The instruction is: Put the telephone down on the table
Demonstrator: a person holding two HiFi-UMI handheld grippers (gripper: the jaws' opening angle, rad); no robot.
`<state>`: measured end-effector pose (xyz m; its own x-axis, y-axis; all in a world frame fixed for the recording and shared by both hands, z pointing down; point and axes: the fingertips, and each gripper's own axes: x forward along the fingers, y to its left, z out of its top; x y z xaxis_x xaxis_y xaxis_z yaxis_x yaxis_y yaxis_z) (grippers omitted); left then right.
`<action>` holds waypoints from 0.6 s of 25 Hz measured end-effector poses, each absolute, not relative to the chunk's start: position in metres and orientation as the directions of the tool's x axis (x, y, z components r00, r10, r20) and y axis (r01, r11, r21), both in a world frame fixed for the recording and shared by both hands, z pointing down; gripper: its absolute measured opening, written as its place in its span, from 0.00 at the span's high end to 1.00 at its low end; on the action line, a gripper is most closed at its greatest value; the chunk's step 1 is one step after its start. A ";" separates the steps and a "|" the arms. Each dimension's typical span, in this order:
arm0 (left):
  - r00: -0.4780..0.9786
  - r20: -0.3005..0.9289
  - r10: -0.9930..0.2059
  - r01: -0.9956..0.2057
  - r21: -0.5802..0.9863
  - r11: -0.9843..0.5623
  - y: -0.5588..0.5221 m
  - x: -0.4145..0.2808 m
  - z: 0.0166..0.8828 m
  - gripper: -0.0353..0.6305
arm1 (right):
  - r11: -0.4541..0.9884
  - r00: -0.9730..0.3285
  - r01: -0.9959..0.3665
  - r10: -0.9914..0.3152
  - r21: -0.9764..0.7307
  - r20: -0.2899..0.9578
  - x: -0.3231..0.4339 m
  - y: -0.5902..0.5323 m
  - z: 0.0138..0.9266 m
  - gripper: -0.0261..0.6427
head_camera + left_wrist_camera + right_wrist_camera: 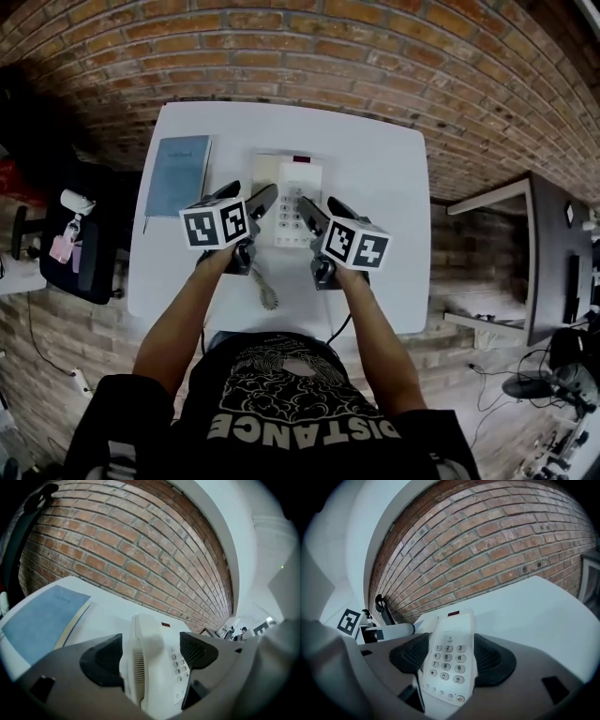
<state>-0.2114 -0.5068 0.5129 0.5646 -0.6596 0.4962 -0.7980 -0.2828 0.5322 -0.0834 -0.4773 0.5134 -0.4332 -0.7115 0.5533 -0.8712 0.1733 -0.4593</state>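
A white telephone (292,199) with its handset on the cradle sits at the middle of the white table (384,178). Both grippers hold its near end. My left gripper (263,202) is shut on the handset side, and in the left gripper view the dark pads (105,659) press the telephone (152,667) from both sides. My right gripper (321,217) is shut on the keypad side, its pads (494,660) flanking the keypad (450,660). The near end looks slightly raised; I cannot tell whether the base touches the table. The coiled cord (267,291) trails toward the front edge.
A blue notebook (178,173) lies on the table's left part and also shows in the left gripper view as a notebook (42,620). A brick wall (309,56) stands behind. A black chair (80,244) is at the left, a dark desk (548,253) at the right.
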 end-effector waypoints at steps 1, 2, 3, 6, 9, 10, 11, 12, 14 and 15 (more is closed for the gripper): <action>0.560 0.487 -0.670 -0.803 0.520 -0.293 -0.506 -0.212 0.504 0.36 | 0.186 -0.436 -0.872 -0.715 -0.452 0.546 -0.083 -0.477 0.507 0.51; 0.555 0.478 -0.681 -0.808 0.506 -0.304 -0.506 -0.212 0.495 0.36 | 0.199 -0.439 -0.873 -0.719 -0.445 0.539 -0.083 -0.477 0.501 0.51; 0.551 0.466 -0.692 -0.812 0.492 -0.315 -0.504 -0.212 0.486 0.36 | 0.212 -0.442 -0.874 -0.724 -0.438 0.531 -0.083 -0.476 0.494 0.52; 0.550 0.419 -0.722 -0.815 0.457 -0.356 -0.500 -0.213 0.453 0.39 | 0.258 -0.446 -0.879 -0.740 -0.401 0.502 -0.082 -0.472 0.471 0.56; 0.549 0.386 -0.742 -0.824 0.400 -0.401 -0.494 -0.210 0.423 0.45 | 0.313 -0.459 -0.879 -0.756 -0.359 0.466 -0.080 -0.469 0.444 0.57; 0.545 0.377 -0.749 -0.829 0.377 -0.413 -0.491 -0.209 0.413 0.46 | 0.330 -0.463 -0.879 -0.762 -0.344 0.453 -0.078 -0.466 0.435 0.58; 0.541 0.366 -0.758 -0.833 0.356 -0.423 -0.488 -0.208 0.404 0.48 | 0.346 -0.467 -0.879 -0.767 -0.329 0.440 -0.077 -0.464 0.426 0.59; 0.537 0.351 -0.767 -0.837 0.339 -0.430 -0.484 -0.208 0.393 0.50 | 0.360 -0.469 -0.879 -0.772 -0.313 0.428 -0.075 -0.461 0.418 0.61; 0.522 0.319 -0.791 -0.846 0.311 -0.433 -0.477 -0.209 0.374 0.57 | 0.390 -0.477 -0.877 -0.781 -0.282 0.403 -0.072 -0.456 0.401 0.63; 0.511 0.303 -0.804 -0.852 0.297 -0.430 -0.474 -0.210 0.364 0.58 | 0.405 -0.482 -0.874 -0.785 -0.268 0.388 -0.071 -0.454 0.393 0.64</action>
<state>-0.2104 -0.4737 0.3643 0.5114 -0.8042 0.3029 -0.8524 -0.4302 0.2971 -0.0710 -0.4538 0.3933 -0.4823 -0.7852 0.3884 -0.8744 0.4046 -0.2679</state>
